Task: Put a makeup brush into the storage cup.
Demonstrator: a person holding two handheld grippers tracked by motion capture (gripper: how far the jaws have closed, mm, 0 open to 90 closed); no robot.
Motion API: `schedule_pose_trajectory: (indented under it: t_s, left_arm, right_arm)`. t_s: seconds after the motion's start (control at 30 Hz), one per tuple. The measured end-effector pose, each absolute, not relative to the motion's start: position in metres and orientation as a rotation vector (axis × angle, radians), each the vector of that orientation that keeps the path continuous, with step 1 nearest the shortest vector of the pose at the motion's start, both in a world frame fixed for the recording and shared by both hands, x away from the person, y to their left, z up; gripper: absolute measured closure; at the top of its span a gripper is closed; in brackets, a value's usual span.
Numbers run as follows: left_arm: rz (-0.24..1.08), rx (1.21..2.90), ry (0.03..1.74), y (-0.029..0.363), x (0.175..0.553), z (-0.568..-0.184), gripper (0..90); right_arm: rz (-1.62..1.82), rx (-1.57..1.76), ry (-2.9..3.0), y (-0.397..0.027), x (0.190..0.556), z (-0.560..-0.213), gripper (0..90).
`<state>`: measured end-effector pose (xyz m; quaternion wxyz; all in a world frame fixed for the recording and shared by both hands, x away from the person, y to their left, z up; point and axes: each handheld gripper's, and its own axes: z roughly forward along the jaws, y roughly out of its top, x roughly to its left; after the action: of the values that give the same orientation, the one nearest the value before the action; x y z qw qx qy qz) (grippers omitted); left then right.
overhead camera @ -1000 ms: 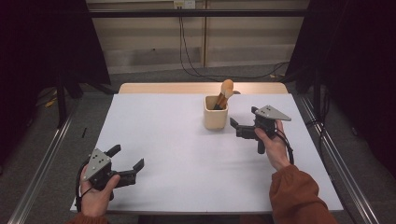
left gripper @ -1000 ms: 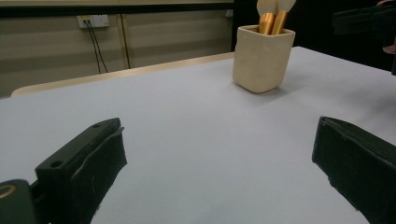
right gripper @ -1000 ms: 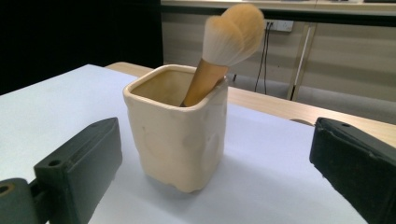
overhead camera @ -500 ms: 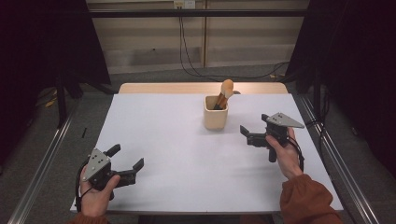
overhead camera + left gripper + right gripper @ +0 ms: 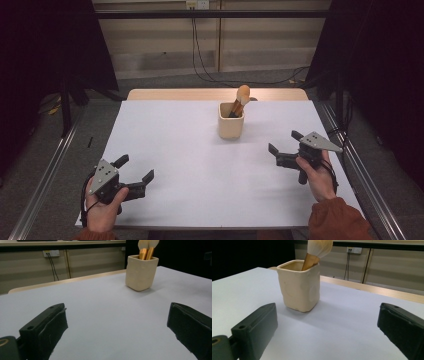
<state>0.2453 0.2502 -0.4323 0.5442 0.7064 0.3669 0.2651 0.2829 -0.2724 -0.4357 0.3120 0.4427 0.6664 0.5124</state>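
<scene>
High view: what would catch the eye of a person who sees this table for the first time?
A cream cup stands alone near the far middle of the white table, with pale-headed brushes on golden stems leaning out of it. Two hand-held black tongs lie low over the near part: the left tongs at the near left corner, the right tongs beside the right edge. Both are open and hold nothing.
</scene>
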Motion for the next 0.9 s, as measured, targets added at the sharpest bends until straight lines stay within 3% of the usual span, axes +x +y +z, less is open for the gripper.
schedule_pose_trajectory:
  t_s: [0.9]
  left_arm:
    - [0.646,1.686,0.881,0.253,0.241,-0.433,2.9]
  right_arm:
    - [1.322,1.228,1.754,-0.304,0.225,-0.442,1.3]
